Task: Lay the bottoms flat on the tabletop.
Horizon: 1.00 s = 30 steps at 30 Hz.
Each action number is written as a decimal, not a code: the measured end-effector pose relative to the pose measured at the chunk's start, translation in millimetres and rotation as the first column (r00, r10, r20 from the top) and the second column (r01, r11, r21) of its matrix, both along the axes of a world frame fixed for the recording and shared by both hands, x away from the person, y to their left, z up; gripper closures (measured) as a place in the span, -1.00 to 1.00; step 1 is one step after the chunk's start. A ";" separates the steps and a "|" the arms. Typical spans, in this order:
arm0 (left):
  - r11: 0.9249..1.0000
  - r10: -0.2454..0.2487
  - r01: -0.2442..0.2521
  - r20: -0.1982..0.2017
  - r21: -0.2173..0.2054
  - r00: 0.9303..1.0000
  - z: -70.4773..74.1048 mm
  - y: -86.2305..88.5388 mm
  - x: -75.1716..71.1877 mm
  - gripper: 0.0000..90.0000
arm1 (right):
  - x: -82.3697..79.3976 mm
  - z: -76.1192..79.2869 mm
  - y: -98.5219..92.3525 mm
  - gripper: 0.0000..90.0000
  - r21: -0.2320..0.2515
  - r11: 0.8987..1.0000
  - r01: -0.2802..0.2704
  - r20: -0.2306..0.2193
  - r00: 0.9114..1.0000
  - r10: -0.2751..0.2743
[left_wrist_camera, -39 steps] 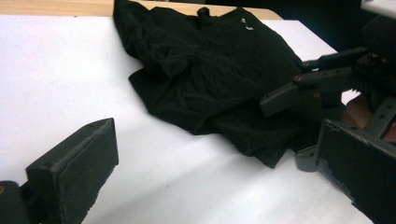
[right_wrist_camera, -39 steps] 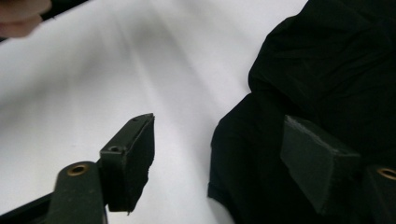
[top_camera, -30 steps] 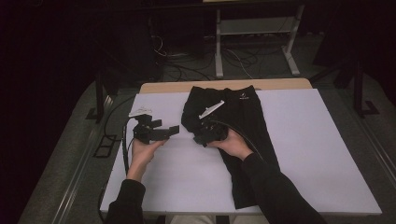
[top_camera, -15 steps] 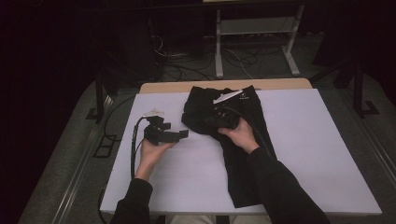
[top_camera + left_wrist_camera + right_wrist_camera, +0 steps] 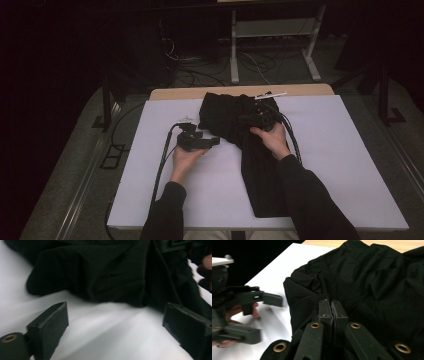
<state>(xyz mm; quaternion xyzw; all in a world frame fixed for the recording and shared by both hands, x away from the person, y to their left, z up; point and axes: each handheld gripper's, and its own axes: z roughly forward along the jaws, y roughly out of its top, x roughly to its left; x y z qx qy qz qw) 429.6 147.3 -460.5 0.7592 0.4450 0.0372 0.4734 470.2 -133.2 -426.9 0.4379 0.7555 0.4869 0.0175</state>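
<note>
A black garment (image 5: 260,175) lies on the white table (image 5: 345,150), bunched at its far end and stretched toward the person. My right gripper (image 5: 250,119) rests on the bunched part, its jaws pressed together with a fold of the cloth (image 5: 374,277) pinched between them (image 5: 331,303). My left gripper (image 5: 207,141) sits just left of the garment, jaws wide apart over bare table (image 5: 115,312). The garment's rounded edge (image 5: 105,270) lies a short way ahead of it. In the right gripper view the left gripper (image 5: 265,317) stands open beside the cloth.
A thin white strip (image 5: 270,94) lies at the garment's far end near the table's wooden back edge (image 5: 310,90). Black cables trail from both grippers over the table. A white metal stand (image 5: 272,30) and floor cables lie beyond the table.
The right gripper has moved away toward the far edge, taking the garment's fold with it. The left gripper has moved right, closer to the garment's left edge.
</note>
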 end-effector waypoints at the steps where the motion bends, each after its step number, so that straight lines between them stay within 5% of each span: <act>1: 1.000 0.000 0.000 -0.001 0.015 1.000 -1.1 -4.3 4.4 -0.77 | 0.6 -1.0 -1.5 0.94 0.000 1.000 0.001 0.000 1.000 -0.001; 6: 0.992 0.049 -0.055 0.051 0.114 0.997 -2.5 -24.3 18.4 -0.32 | 3.3 -3.4 -9.0 0.94 0.029 1.000 0.006 -0.006 1.000 -0.006; 7: 0.993 0.045 -0.052 0.063 0.108 0.997 -2.5 -27.3 19.8 0.04 | 4.3 -4.2 -10.8 0.94 0.046 0.999 0.008 -0.013 1.000 -0.007; 8: 0.993 0.037 -0.044 0.068 0.107 0.997 -2.3 -29.7 21.2 0.04 | 4.3 -4.2 -10.8 0.94 0.046 0.999 0.008 -0.013 1.000 -0.007; 12: 0.993 0.021 -0.031 0.089 0.111 0.996 1.0 -35.0 20.8 0.87 | 5.8 -6.6 -11.6 0.94 0.042 0.999 0.004 -0.015 1.000 -0.003; 16: 0.995 0.014 -0.021 0.072 0.095 0.997 11.9 -26.5 14.6 0.95 | 5.7 -8.2 -12.1 0.91 0.033 0.999 0.000 -0.017 1.000 0.001; 22: 0.997 0.037 -0.038 0.014 0.072 0.999 31.7 -3.4 6.8 0.96 | 0.5 -0.4 -9.7 0.58 0.054 0.999 -0.007 -0.012 1.000 0.008; 30: 0.996 0.069 -0.064 -0.069 0.069 0.995 47.1 12.0 2.0 0.95 | -38.8 16.7 8.0 0.45 0.082 0.991 -0.110 0.043 0.993 0.107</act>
